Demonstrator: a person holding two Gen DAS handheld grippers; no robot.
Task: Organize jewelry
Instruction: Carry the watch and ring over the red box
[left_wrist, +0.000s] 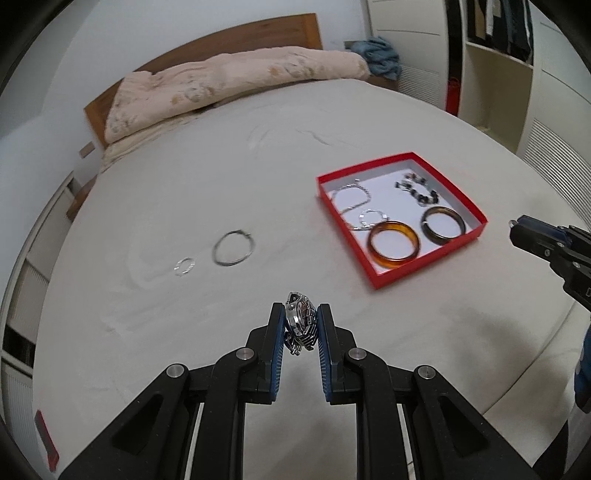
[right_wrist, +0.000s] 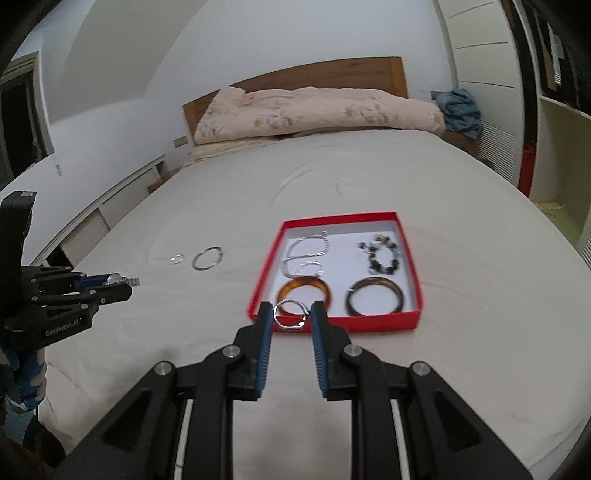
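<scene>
My left gripper (left_wrist: 301, 321) is clamped on a watch (left_wrist: 301, 322), the red box (left_wrist: 391, 277) lying ahead to its right. My right gripper (right_wrist: 290, 315) pinches a silver ring (right_wrist: 290, 314) just short of the box's near wall, nearer. 2 rings (left_wrist: 233, 247) lie loose on the bed (left_wrist: 184, 192). The watch's band is partly hidden.

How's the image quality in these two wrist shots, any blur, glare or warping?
Left wrist view: strong fisheye bending, dark corners, the red box and loose rings slightly smeared, the watch in the left hand-held gripper sharp. Right wrist view: same warping, soft even light, faint shadows, the silver ring in the right hand-held gripper crisp.
</scene>
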